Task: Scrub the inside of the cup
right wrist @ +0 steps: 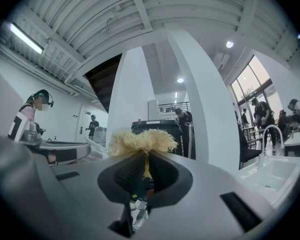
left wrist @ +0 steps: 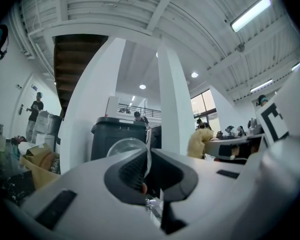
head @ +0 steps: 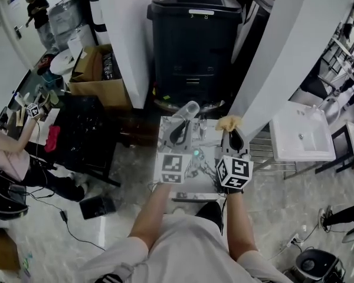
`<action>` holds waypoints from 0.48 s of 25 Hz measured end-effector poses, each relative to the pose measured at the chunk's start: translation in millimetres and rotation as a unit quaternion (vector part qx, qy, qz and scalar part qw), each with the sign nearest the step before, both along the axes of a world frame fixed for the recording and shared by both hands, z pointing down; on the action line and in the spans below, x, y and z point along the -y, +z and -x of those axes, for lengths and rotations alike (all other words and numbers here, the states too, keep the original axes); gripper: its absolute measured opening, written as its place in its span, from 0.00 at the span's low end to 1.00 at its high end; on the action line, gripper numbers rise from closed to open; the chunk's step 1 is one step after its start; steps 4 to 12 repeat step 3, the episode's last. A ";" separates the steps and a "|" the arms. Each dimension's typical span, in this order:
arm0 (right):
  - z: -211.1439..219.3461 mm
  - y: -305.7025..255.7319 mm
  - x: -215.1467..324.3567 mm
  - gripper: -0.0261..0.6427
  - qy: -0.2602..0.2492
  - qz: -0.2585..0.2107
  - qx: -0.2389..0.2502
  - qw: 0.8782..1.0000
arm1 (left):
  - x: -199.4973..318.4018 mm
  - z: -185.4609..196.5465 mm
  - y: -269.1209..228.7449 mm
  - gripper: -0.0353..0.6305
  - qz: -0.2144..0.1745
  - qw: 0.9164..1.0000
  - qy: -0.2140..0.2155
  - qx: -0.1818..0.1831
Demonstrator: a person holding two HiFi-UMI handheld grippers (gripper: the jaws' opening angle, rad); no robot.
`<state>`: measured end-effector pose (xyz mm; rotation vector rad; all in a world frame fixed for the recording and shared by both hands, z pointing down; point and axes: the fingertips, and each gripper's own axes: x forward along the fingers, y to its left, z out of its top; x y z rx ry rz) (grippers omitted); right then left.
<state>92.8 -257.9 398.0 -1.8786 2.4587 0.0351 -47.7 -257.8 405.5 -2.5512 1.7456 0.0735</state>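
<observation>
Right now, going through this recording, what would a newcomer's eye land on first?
Two grippers are held side by side at the centre. The left gripper grips a clear cup, and the right gripper clamps a frayed yellow scrubber that is not yet in the cup. Behind them stands a big black bin, with a white sink at the right.

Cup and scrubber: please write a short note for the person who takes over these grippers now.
Left gripper: shut on the wall of the clear cup.
Right gripper: shut on the yellow fibrous scrubber.
Cup and scrubber are apart, side by side in the head view.
Done: both are gripped.
To do: put the scrubber into the cup and scrub its inside.
</observation>
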 end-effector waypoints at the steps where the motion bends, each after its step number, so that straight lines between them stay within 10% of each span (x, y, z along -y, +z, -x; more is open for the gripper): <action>1: -1.8 2.4 -2.5 0.09 0.000 0.004 0.002 1.000 | -2.6 -2.3 1.8 0.09 0.004 1.000 0.001 -0.001; 12: -6.7 7.3 -7.2 0.09 0.002 0.012 0.005 1.000 | -6.9 -7.2 6.0 0.09 0.010 1.000 0.004 -0.002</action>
